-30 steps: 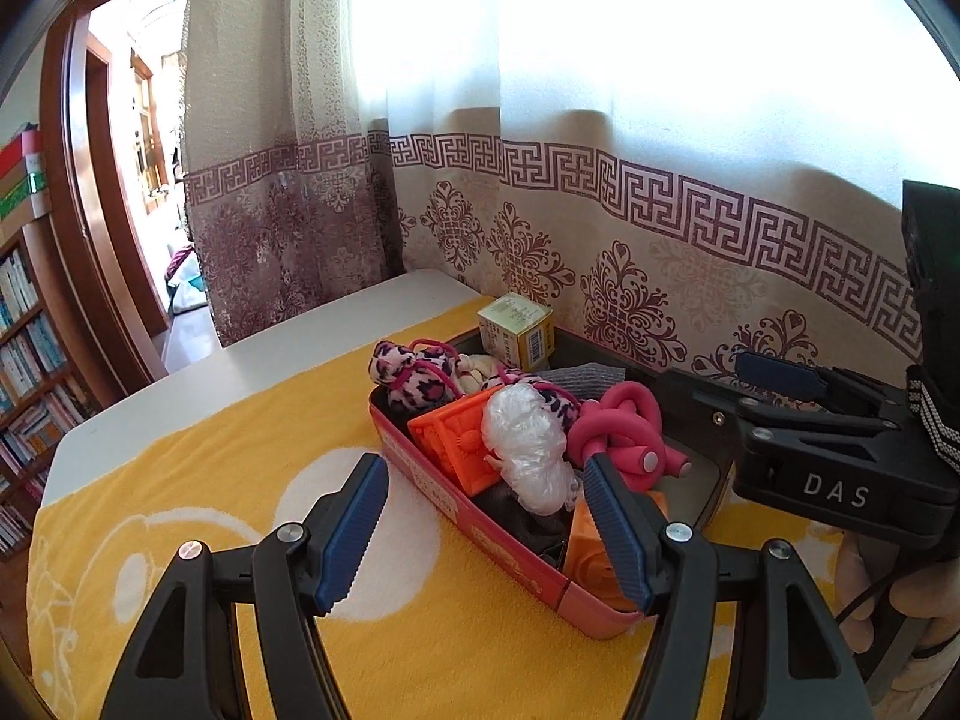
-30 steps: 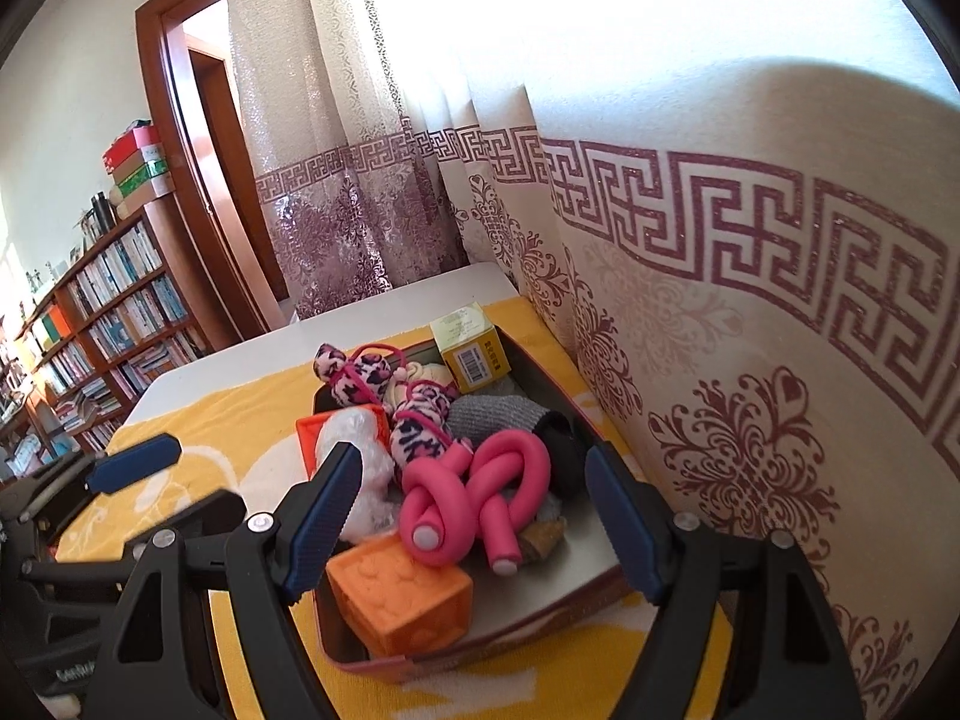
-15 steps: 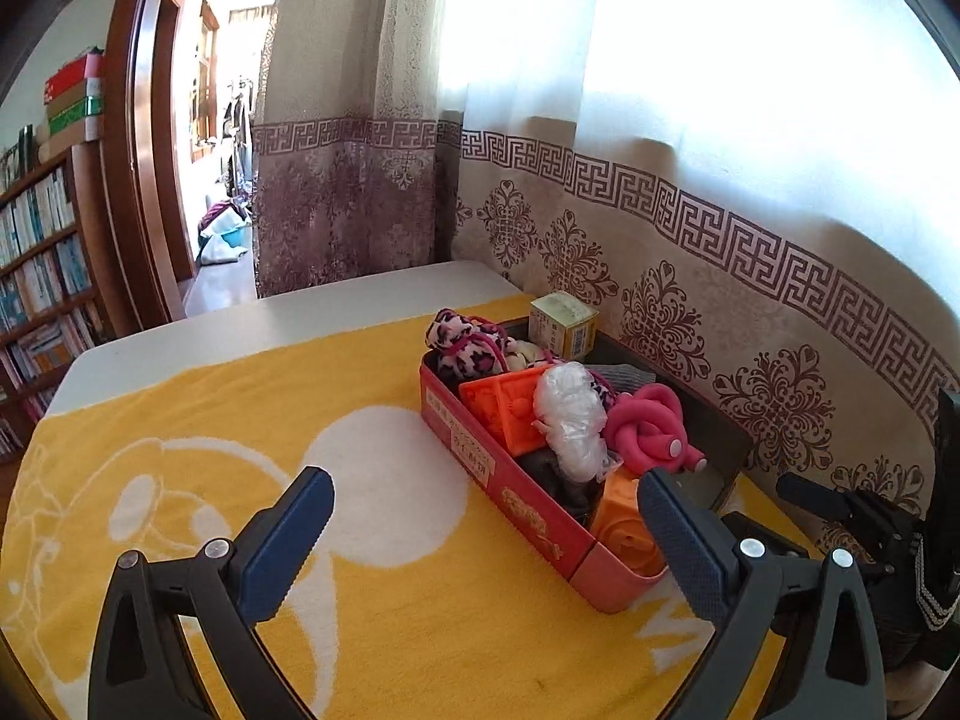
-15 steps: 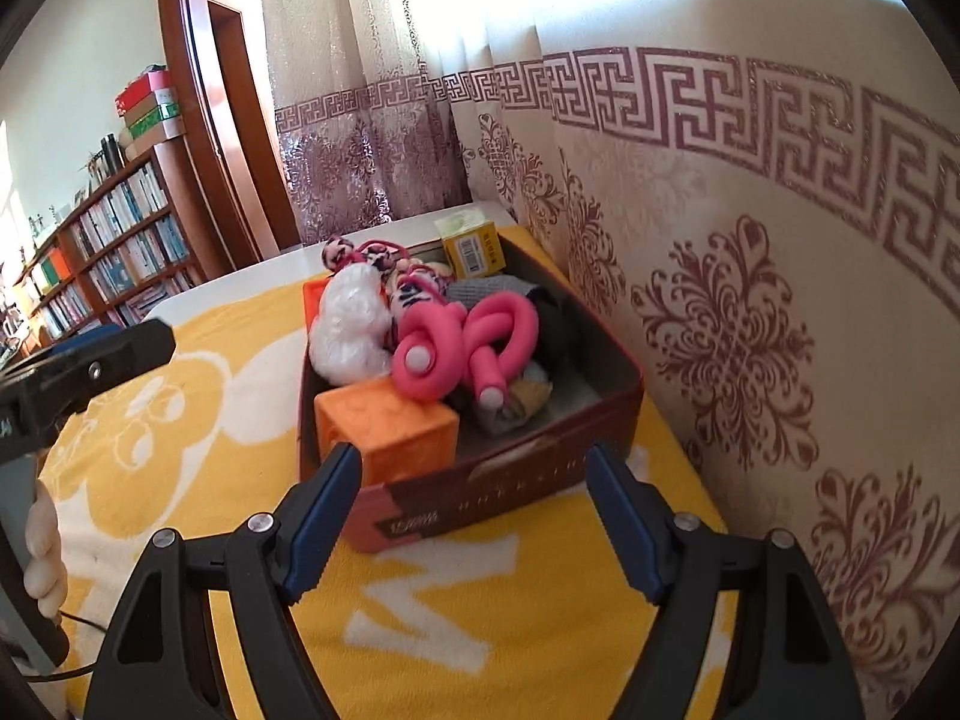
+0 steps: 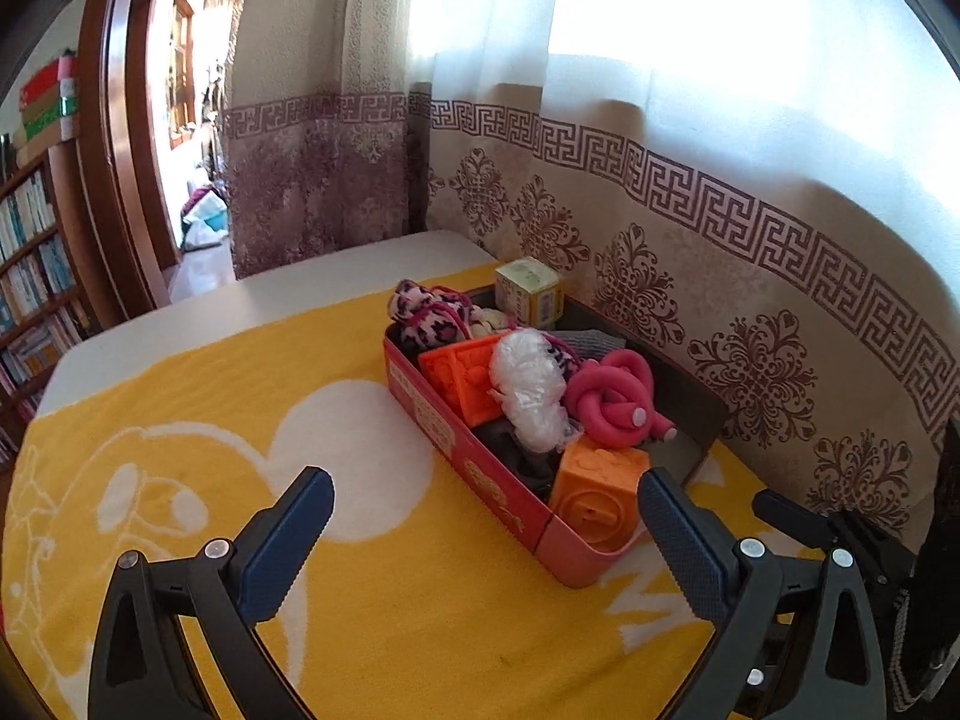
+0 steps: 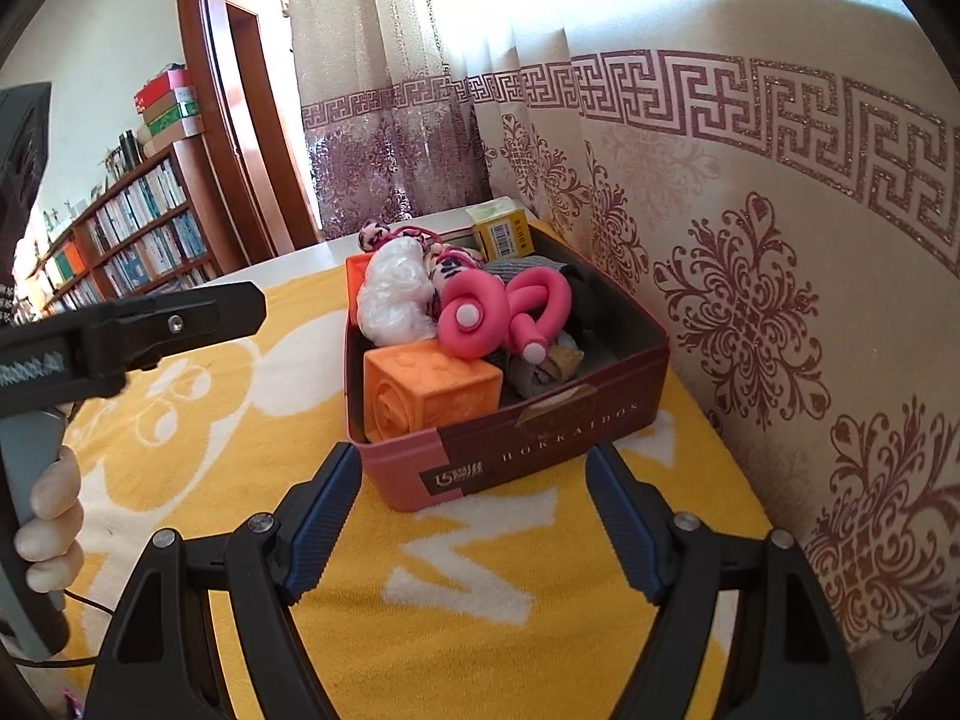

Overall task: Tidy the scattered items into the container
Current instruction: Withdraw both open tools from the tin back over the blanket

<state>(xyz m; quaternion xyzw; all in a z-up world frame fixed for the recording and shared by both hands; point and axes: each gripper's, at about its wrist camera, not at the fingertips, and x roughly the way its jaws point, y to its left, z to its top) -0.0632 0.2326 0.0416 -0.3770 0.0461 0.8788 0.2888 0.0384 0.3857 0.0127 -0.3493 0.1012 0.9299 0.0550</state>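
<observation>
Both claws are empty and spread wide: left claw [image 5: 486, 531] hangs over the yellow towel [image 5: 240, 420] short of the box, right claw [image 6: 474, 525] sits just in front of the box's near end wall. Compared with a second ago they've both backed off from right above the pile, and the left one has opened wider too. Container [image 6: 540, 438] is the pinkish-brown tin against the curtain [image 6: 750, 240], and it's stuffed: orange cube [image 6: 432, 390], pink foam twist [image 6: 504, 312], white plastic wad [image 6: 393, 294], leopard scrunchies [image 5: 426, 318], little yellow box [image 6: 501, 231]. Can't spot anything loose on the towel or the tabletop [image 5: 288, 294], so I'd say the tidying is basically done and this is just the pull-away
</observation>
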